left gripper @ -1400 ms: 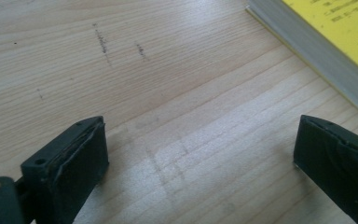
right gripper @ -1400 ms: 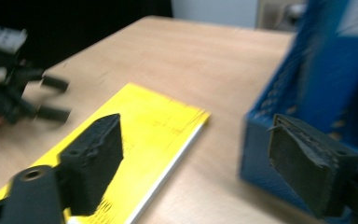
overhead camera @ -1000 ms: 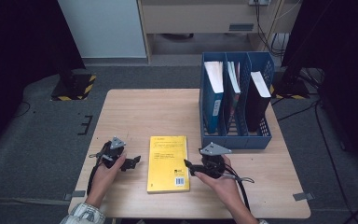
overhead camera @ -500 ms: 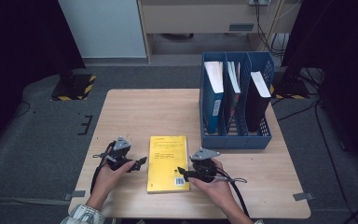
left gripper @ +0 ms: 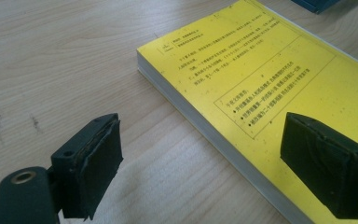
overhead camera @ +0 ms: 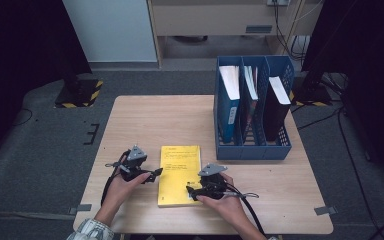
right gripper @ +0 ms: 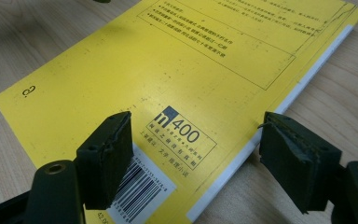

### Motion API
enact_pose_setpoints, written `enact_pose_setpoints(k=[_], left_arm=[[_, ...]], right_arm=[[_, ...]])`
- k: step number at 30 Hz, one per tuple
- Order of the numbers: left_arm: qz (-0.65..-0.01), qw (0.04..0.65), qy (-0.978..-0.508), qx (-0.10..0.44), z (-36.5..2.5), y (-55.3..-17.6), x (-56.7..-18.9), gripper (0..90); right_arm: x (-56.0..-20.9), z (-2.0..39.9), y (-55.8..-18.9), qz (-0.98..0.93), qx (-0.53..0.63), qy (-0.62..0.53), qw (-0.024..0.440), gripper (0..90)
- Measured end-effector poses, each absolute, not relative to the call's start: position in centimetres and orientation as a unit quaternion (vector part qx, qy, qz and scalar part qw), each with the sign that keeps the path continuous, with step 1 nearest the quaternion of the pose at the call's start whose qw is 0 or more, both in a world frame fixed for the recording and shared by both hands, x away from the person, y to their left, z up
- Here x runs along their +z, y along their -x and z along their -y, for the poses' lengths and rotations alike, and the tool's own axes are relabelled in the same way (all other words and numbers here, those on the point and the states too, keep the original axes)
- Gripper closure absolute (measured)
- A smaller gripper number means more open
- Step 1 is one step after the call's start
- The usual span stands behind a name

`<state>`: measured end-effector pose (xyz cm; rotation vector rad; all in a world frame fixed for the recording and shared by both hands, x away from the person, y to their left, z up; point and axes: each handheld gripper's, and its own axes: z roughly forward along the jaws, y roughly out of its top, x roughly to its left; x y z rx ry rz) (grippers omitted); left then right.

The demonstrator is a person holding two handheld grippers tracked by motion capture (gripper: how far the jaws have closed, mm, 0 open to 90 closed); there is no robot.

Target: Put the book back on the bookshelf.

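Left gripper (overhead camera: pixel 156 173) jaws wide, just been closing a bit, nothing pinched: one pad over bare table (overhead camera: pixel 145 125), the other over the yellow book (overhead camera: pixel 180 174) at its left long edge. Right gripper (overhead camera: pixel 190 191) jaws apart, just reopened a little after narrowing, pads straddling the book's near right corner by the barcode, not clamped. Book lies flat, front centre of table, long axis running away from the person toward the blue file rack (overhead camera: pixel 252 150); versus a second ago, book unmoved, right gripper has come in over the cover, left has edged up to the book.
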<state>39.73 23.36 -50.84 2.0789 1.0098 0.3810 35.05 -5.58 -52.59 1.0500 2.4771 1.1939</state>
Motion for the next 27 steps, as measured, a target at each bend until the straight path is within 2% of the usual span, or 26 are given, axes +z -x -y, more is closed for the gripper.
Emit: enact_pose_setpoints(k=[9,16,27], left_arm=[[-0.397,0.390,-0.820,0.136,-22.7,-42.2,-50.8,11.8],[-0.372,0.378,-0.840,0.116,-21.2,-44.4,-51.4,12.4],[-0.382,0.367,-0.843,0.091,-20.1,-46.8,-52.3,12.0]], right_arm=[[-52.6,5.5,-34.8,-0.839,0.400,-0.353,0.105,25.9],[-52.7,5.5,-34.7,-0.838,0.403,-0.351,0.109,25.8],[-52.8,5.5,-34.5,-0.834,0.408,-0.352,0.112,25.3]])
